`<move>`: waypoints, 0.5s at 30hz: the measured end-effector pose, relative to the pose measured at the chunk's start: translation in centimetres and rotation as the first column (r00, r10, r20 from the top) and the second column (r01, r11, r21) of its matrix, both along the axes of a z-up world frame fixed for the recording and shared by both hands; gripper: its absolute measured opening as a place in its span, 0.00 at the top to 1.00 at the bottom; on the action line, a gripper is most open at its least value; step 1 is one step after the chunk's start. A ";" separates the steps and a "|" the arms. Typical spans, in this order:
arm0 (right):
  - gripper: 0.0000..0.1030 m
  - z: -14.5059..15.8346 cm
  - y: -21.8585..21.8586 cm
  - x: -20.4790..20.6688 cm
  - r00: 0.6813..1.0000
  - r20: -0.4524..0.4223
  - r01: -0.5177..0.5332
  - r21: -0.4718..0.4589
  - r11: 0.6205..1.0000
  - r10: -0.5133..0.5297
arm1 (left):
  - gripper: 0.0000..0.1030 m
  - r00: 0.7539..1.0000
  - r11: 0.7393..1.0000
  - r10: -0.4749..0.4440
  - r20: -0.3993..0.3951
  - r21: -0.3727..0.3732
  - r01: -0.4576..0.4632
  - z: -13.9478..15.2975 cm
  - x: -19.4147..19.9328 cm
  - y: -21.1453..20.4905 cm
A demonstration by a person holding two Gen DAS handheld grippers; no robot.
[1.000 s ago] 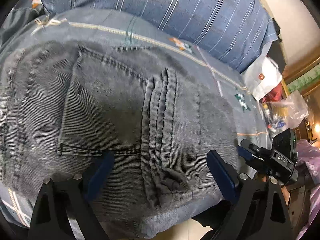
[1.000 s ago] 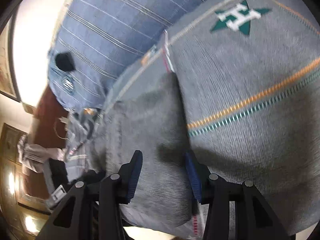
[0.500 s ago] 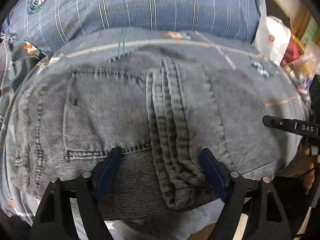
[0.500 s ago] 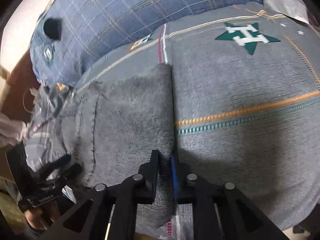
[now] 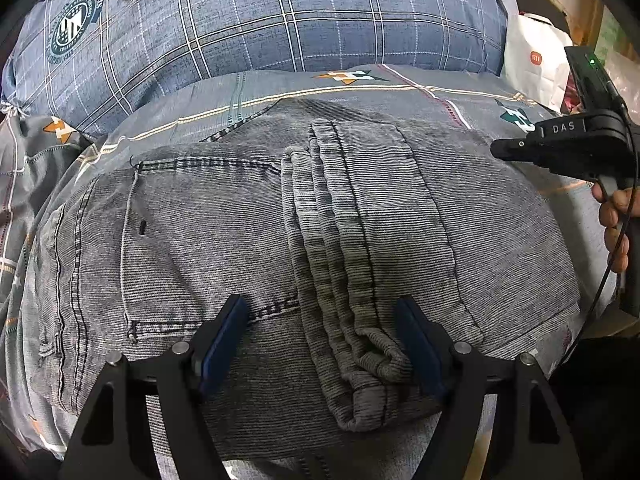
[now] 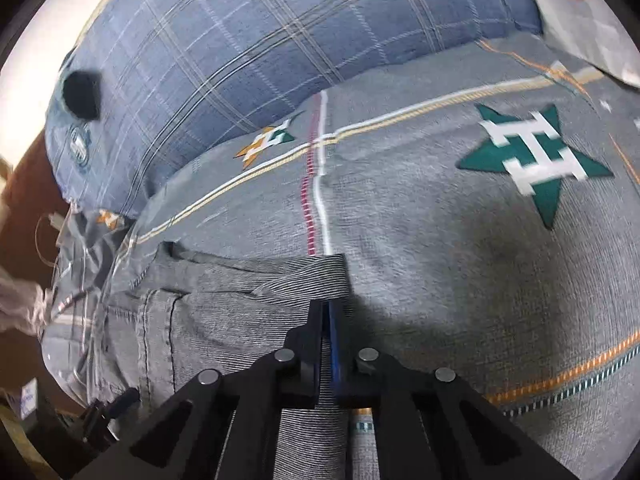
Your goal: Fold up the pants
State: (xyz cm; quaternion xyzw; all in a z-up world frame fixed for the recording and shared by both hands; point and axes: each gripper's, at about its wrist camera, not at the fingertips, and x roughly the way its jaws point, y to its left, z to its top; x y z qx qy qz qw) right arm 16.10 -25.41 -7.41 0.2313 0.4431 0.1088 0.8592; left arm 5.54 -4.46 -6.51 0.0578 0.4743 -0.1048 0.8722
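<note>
Grey corduroy pants (image 5: 240,248), one pair; two grippers

pants (image 5: 224,240) | grey corduroy, dark stitching | folded flat on the bed, back pocket up | leg hems stacked across the middle | right edge pinched

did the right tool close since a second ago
Yes. The right tool was open astride the pants edge; now its fingers are pinched shut on that edge, beside the bedsheet's red stripe.
</note>
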 end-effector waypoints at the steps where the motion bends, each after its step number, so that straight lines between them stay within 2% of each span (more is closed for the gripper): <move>1: 0.97 0.2 0.1 -0.2 1.000 0.004 0.009 -0.009 1.000 -0.009 | 0.25 1.000 1.000 0.000 0.002 0.003 0.000 0.0 0.0 -0.2; 3: 0.92 1.0 0.7 -1.0 0.999 0.028 0.023 -0.048 0.999 -0.021 | 0.25 1.000 1.000 -0.001 0.001 -0.001 0.001 -0.2 0.3 -0.3; 7: 0.92 2.3 2.1 -3.9 0.997 0.079 0.009 -0.036 0.999 -0.006 | 0.25 1.000 1.000 -0.001 -0.006 0.003 0.001 0.0 0.2 -0.1; 9: 0.92 1.5 3.1 -4.9 0.998 0.054 -0.014 -0.066 0.998 0.018 | 0.24 1.000 1.000 0.002 -0.004 0.007 -0.002 -0.4 1.1 -0.3; 10: 0.91 0.0 3.6 -4.7 0.999 0.003 -0.036 -0.100 0.994 0.037 | 0.24 1.000 1.000 0.003 -0.002 0.007 -0.003 -0.4 1.1 -0.3; 11: 0.93 -0.9 3.6 -4.5 0.998 -0.003 -0.056 -0.115 0.992 0.056 | 0.24 1.000 1.000 0.004 -0.001 0.009 -0.004 -0.4 1.0 -0.4; 12: 0.96 -0.9 3.3 -4.6 0.998 0.022 -0.050 -0.105 0.993 0.053 | 0.24 1.000 1.000 0.003 0.004 0.012 -0.003 -0.4 1.0 -0.4; 13: 0.96 -0.5 2.7 -4.7 1.000 -0.001 -0.022 -0.060 0.998 0.022 | 0.24 1.000 1.000 0.002 0.006 0.012 -0.002 -0.4 0.9 -0.4; 15: 0.92 1.0 2.8 -5.5 1.000 0.024 -0.003 -0.081 0.997 0.005 | 0.24 1.000 1.000 0.004 0.004 0.010 -0.004 -0.3 0.7 -0.3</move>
